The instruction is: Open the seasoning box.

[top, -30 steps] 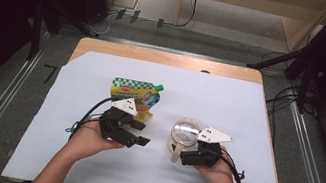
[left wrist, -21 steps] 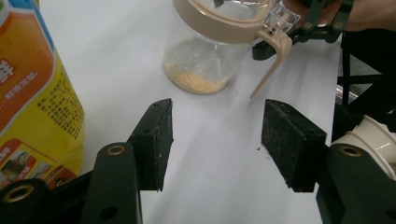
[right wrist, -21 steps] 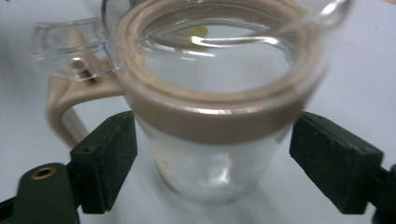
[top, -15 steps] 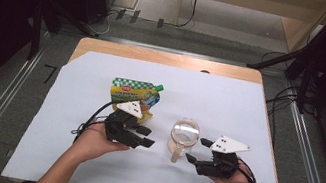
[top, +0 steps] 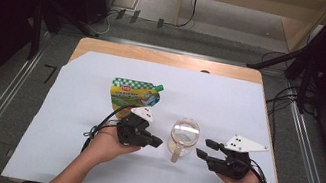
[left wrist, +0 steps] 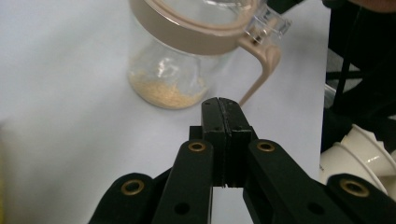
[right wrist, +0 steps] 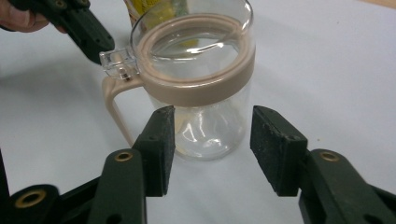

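Looking from the near edge of the surface (top: 248, 111) outward: both hands come in from the bottom of the high view, each carrying a gripper.

Left gripper (top: 156, 141): jaws fully closed, pads pressed flat together, nothing between them. They have just been closing. In the left gripper view the shut tips (left wrist: 223, 105) point at the jar (left wrist: 187, 60), just short of its base and of the lower end of the handle (left wrist: 260, 70). No contact with either.

Right gripper (top: 205, 149): jaws part open, roughly half gap, and they have just been closing, with nothing clamped. In the right gripper view the pads (right wrist: 164, 140) stand apart in front of the jar (right wrist: 201, 93); the glass body shows through the gap behind them, so the jar is ahead of the jaws, not between the pads. No touch visible.

Jar (top: 185, 133): upright on the white sheet, sitting between the two grippers, near both. Clear glass, tan collar ring, tan handle with a clear hinge tab at the top. The handle points toward the person in the high view (top: 177, 151). Thin layer of tan granules on the bottom, seen in the left gripper view.

Further back: green and yellow spout pouch (top: 134, 93) lying flat on the sheet, behind the left gripper, apart from the jar, cap (top: 159, 88) to its upper right.
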{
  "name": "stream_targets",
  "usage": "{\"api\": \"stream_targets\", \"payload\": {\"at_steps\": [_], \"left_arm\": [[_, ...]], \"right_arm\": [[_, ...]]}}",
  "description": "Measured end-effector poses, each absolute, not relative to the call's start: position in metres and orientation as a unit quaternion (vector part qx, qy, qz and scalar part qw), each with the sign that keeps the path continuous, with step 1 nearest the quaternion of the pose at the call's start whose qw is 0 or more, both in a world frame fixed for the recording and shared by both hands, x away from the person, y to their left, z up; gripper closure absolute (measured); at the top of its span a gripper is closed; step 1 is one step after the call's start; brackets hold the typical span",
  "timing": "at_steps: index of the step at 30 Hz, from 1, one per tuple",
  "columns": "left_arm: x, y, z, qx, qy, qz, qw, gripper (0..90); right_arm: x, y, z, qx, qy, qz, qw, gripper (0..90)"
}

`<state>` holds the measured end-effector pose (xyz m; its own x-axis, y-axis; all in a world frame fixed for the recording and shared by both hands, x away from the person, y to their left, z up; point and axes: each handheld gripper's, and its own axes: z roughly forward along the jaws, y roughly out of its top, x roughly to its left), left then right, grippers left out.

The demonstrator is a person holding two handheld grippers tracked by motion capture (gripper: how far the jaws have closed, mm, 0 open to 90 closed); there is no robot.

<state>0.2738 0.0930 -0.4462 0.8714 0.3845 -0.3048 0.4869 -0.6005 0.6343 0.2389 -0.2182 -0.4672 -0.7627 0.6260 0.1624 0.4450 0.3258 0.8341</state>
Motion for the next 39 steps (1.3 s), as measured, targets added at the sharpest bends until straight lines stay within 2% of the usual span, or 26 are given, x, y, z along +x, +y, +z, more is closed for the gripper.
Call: {"api": "stream_targets", "payload": {"at_steps": [9, 12, 15, 18, 28, 39], "left_arm": [[0.275, 0.071, -0.451, 0.895, 0.23, -0.074, 0.375, 90.0], [0.274, 0.066, -0.452, 0.895, 0.225, -0.073, 0.379, 90.0], [0.272, 0.06, -0.452, 0.897, 0.219, -0.071, 0.378, 90.0], [0.27, 0.057, -0.452, 0.898, 0.22, -0.058, 0.376, 90.0], [0.267, 0.043, -0.451, 0.898, 0.205, -0.072, 0.383, 90.0], [0.263, 0.032, -0.453, 0.897, 0.198, -0.09, 0.384, 90.0]], "right_arm": [[0.241, -0.209, -0.47, 0.324, 0.823, 0.458, 0.089, 64.2], [0.242, -0.21, -0.467, 0.35, 0.82, 0.448, 0.064, 79.7], [0.24, -0.216, -0.463, 0.355, 0.82, 0.442, 0.072, 90.0], [0.239, -0.219, -0.462, 0.358, 0.818, 0.444, 0.073, 90.0], [0.229, -0.225, -0.458, 0.361, 0.816, 0.444, 0.078, 90.0], [0.204, -0.216, -0.458, 0.356, 0.813, 0.457, 0.06, 90.0]]}}
